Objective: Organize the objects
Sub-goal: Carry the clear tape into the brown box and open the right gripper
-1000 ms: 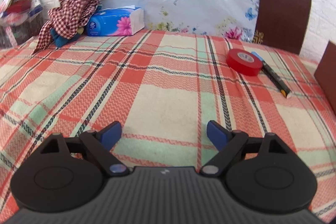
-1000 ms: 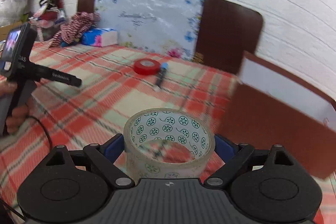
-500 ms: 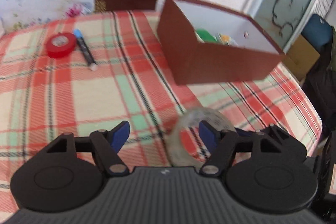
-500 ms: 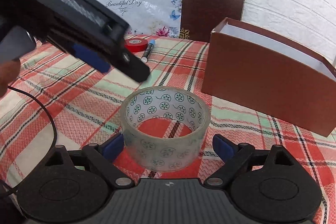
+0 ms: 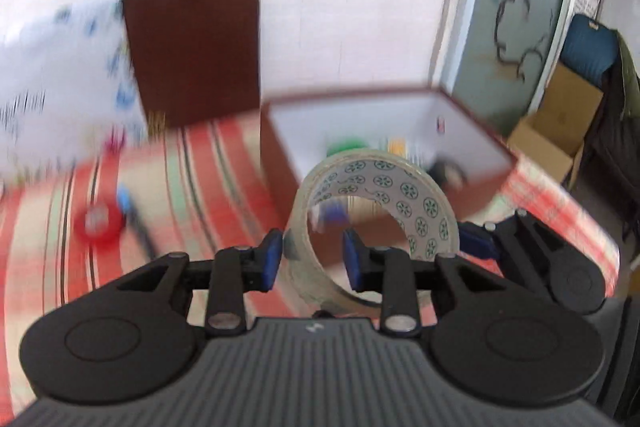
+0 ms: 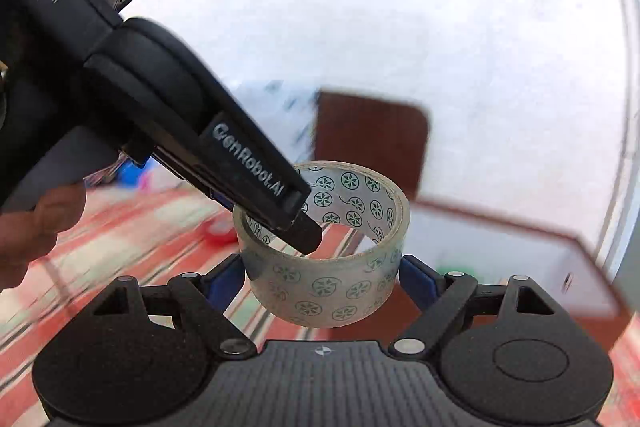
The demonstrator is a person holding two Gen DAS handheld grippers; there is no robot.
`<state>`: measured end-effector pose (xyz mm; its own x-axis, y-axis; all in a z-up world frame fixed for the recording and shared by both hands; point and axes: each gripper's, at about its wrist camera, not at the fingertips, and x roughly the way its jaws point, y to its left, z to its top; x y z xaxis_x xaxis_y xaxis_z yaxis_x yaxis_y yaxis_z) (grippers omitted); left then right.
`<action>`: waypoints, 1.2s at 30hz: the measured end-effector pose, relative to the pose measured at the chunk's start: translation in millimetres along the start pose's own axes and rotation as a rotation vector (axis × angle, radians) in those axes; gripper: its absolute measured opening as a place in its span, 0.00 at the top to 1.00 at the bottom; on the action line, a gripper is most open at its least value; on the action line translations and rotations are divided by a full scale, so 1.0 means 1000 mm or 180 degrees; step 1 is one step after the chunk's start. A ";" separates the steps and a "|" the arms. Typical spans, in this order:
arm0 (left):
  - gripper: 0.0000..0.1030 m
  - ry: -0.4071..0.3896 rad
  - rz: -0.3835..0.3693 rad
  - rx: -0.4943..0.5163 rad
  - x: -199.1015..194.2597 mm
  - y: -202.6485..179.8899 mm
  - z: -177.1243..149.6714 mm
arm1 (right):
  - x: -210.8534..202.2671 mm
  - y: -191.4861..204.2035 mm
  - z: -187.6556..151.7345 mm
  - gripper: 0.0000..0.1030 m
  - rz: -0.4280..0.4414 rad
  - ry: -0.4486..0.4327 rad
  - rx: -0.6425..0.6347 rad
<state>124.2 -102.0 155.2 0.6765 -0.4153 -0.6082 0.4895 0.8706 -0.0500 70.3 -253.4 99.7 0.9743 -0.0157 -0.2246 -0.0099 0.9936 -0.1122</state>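
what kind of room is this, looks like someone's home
Probably a bedroom at home: a plaid bedspread runs up to a dark brown headboard, with a flowered pillow leaning there and an open cardboard box on the floor.

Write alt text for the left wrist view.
The left tool pinches the wall of a clear tape roll, one finger inside. Behind it, blurred, are a brown box and a red tape roll.

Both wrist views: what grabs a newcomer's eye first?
The clear tape roll printed with green rosettes, dead centre in both views and lifted off the plaid cloth. The left gripper pinches one wall of it, while the right gripper brackets its outside. Behind it sits the open brown box, some items already inside.
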 end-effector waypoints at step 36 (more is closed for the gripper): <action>0.40 0.0108 0.0641 -0.0509 0.024 0.055 -0.020 | 0.032 -0.006 -0.005 0.12 -0.0210 0.0120 0.0262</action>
<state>156.9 -58.8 122.1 0.7313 -0.2227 -0.6447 0.2519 0.9666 -0.0481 100.5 -260.8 88.1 0.9631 -0.0839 -0.2556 0.0739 0.9961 -0.0485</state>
